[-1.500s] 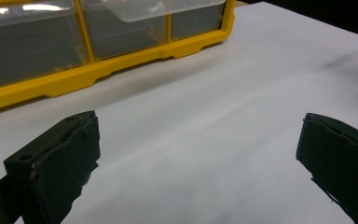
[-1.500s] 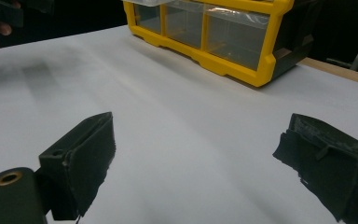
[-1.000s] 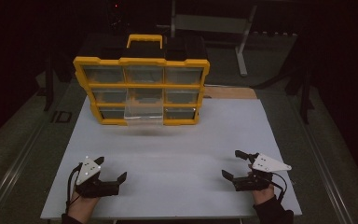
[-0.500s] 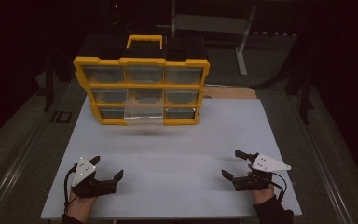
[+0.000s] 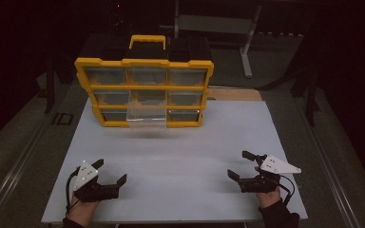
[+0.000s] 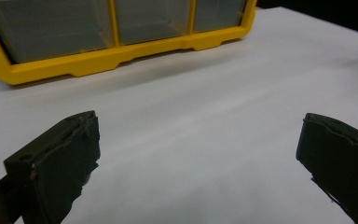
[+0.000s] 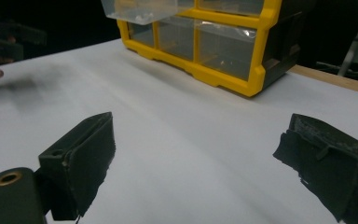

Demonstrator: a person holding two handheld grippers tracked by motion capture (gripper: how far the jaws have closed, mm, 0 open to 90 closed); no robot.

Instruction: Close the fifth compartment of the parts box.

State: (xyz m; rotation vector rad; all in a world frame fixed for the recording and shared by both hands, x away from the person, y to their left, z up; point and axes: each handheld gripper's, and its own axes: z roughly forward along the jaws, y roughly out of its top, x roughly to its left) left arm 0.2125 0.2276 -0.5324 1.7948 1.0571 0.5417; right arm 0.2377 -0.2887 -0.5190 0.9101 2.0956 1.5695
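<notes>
Currently both the left gripper point(image 5: 108, 176) and right gripper point(image 5: 241, 166) rest wide apart on the bench point(image 5: 180, 152), holding nothing. Well ahead of them stands the yellow organizer point(image 5: 145, 90), its clear drawer point(image 5: 146, 115) pulled out, probably for easy reach.

One yellow organizer point(image 5: 144, 85) with nine drawers, one pulled-out drawer point(image 5: 146, 115), two grippers

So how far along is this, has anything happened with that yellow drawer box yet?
One step looks done: a clear drawer in the middle column of the yellow organizer sticks out, while the other drawers sit flush. Nothing is in hand right now: the left gripper and the right gripper both rest open near the front of the white table, well short of the box. Any reaching into or closing of that drawer remains.
</notes>
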